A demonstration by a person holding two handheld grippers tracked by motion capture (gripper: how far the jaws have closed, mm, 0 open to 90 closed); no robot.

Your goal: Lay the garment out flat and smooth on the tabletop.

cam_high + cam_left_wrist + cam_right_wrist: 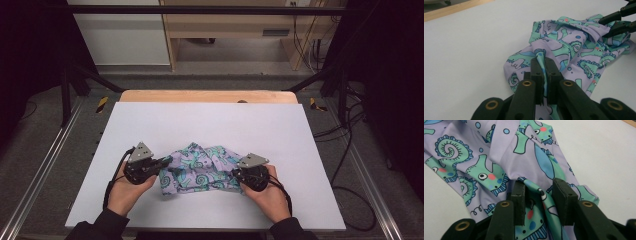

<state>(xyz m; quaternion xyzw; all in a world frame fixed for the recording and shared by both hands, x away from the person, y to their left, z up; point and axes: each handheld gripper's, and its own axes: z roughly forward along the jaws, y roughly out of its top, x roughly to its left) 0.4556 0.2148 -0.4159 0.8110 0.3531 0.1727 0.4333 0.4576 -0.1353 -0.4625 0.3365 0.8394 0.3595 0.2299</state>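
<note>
While my left gripper (543, 65) pinches the patterned cloth (200, 167) mid-table, my right gripper (543, 191) straddles a fold, pads not pressing; I'd seat it deeper before pulling.

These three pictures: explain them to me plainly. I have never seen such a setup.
A person sits at a white table with a hand-held gripper in each hand, a clamp with two black jaws. One picture looks down from above; the other two come from cameras riding on each gripper. A crumpled lilac cloth printed with sea creatures lies on the table. The left hand-held gripper is shut on a fold of it. The right hand-held gripper has a fold between its jaws, with a gap showing.
</note>
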